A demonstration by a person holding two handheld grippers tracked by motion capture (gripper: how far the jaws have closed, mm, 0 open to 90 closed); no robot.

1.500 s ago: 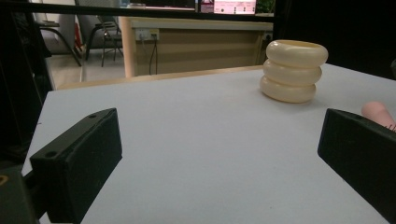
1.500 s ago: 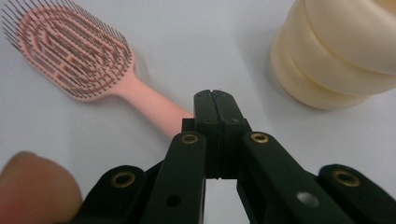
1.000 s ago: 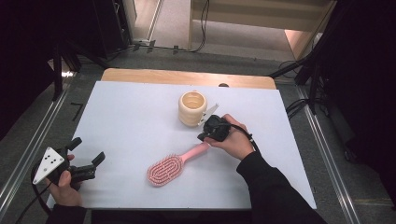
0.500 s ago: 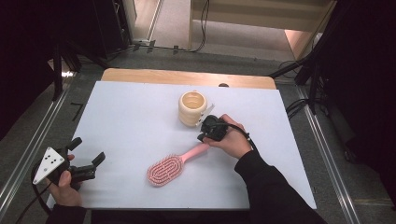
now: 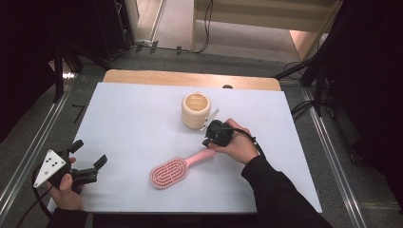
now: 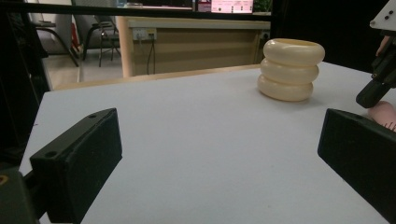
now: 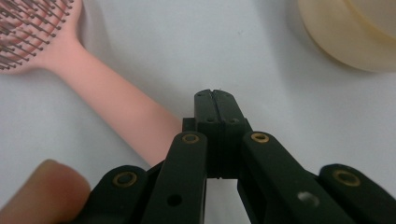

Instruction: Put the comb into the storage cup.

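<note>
A pink hairbrush [image 5: 169, 172] lies bristles up at the table's front middle, its handle [image 7: 116, 109] pointing toward the right hand. My right gripper [image 5: 208, 140] hovers just past the handle's end, shut with nothing between its jaws; the closed tips [image 7: 215, 95] sit beside the handle, over bare table. A cream ridged cup [image 5: 196, 110] stands upright just behind that gripper and appears again as cup [image 6: 290, 69] and cup [image 7: 355, 32]. My left gripper [image 5: 90, 153] rests at the front left corner, open wide and empty [image 6: 219, 154].
The white tabletop [image 5: 133, 123] has a wooden strip [image 5: 190, 78] along its far edge. Metal rails run along both sides of the table. From the left gripper view, the right gripper [image 6: 380, 74] shows at the far right beside the brush.
My right gripper has drifted a touch leftward near the brush handle. The brush, the cup and the left gripper have stayed put.
</note>
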